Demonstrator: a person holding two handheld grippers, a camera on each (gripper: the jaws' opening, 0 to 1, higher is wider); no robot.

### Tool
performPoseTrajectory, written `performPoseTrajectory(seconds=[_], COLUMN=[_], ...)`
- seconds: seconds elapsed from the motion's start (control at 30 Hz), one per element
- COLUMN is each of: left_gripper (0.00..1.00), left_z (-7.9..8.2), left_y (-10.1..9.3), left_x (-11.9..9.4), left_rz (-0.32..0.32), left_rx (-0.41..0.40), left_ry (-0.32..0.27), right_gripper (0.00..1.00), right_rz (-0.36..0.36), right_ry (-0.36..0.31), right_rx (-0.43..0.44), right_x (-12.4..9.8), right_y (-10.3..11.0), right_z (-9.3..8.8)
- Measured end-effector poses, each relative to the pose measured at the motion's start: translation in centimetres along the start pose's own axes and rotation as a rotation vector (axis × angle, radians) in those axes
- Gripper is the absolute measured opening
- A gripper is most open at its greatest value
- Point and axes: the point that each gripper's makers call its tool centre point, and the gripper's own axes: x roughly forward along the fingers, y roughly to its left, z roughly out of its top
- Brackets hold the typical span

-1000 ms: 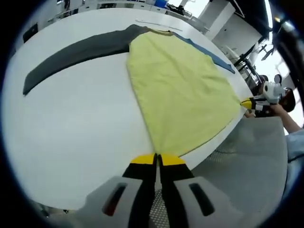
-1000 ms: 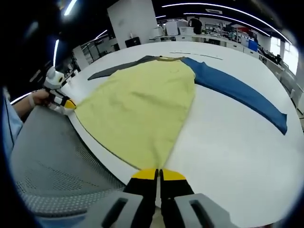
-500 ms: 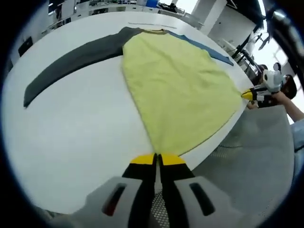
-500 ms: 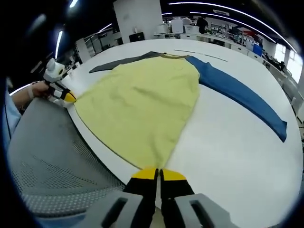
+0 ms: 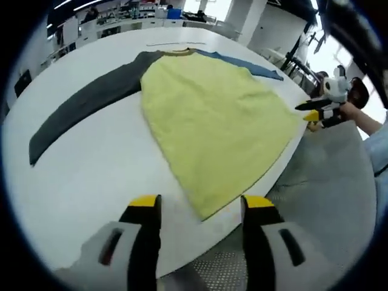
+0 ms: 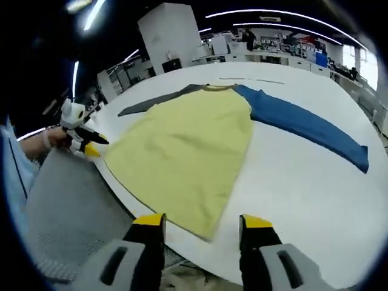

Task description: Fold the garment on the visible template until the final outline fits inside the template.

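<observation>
Yellow shirt point(image 5: 212, 121) lies flat ahead; I just let go, both tongs point(image 5: 200, 203) point(image 6: 201, 221) wide open, empty, ready to fold.

The left gripper view looks forward along its own spread jaws from low over the near edge of the white table point(image 5: 91, 170), close above the hem corner of the garment point(image 5: 212, 121), facing its collar; the right gripper point(image 5: 312, 115) enters at far right; the right gripper view looks from the other hem corner, equally low and near, with the left gripper point(image 6: 91, 145) at far left; both views share the same garment point(image 6: 188, 151) and table point(image 6: 291, 176).
</observation>
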Motion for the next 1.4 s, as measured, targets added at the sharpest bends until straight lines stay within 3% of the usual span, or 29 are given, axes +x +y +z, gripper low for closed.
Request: performPoseTrajectory(seconds=[0.03, 0.13, 0.2, 0.33, 0.57, 0.8, 1.17, 1.33, 1.4], left_gripper=[0.63, 0.78, 0.93, 0.99, 0.99, 0.99, 0.99, 0.98, 0.98], left_z=[1.0, 2.7, 4.1, 5.1, 5.7, 6.7, 6.7, 6.8, 6.7], left_y=[-0.1, -0.6, -0.9, -1.1, -1.7, -1.7, -1.3, -1.3, -0.9], left_x=[-0.2, -0.5, -0.6, -0.7, -0.8, -1.3, -1.2, -1.3, -1.3], left_rz=[-0.012, -0.044, -0.06, -0.063, -0.081, -0.086, -0.055, -0.042, -0.036], left_rx=[-0.02, -0.049, -0.054, -0.055, -0.094, -0.136, -0.179, -0.166, -0.18], left_ry=[-0.046, -0.12, -0.183, -0.219, -0.273, -0.351, -0.395, -0.401, -0.406], right_gripper=[0.64, 0.83, 0.9, 0.99, 0.93, 0.89, 0.79, 0.69, 0.65], right_rz=[-0.012, -0.026, -0.032, -0.059, -0.109, -0.191, -0.29, -0.397, -0.483], right_ry=[-0.041, -0.078, -0.083, -0.103, -0.164, -0.188, -0.258, -0.296, -0.285], right_rx=[-0.01, 0.013, 0.012, 0.019, 0.078, 0.1, 0.169, 0.196, 0.182], right_x=[-0.4, -0.7, -0.8, -1.0, -1.1, -1.2, -2.3, -3.5, -4.0], right_y=[-0.4, -1.6, -2.0, -3.3, -6.1, -10.7, -15.5, -19.2, -21.0], right_z=[0.9, 2.0, 2.4, 3.3, 4.6, 5.7, 7.7, 7.4, 7.0])
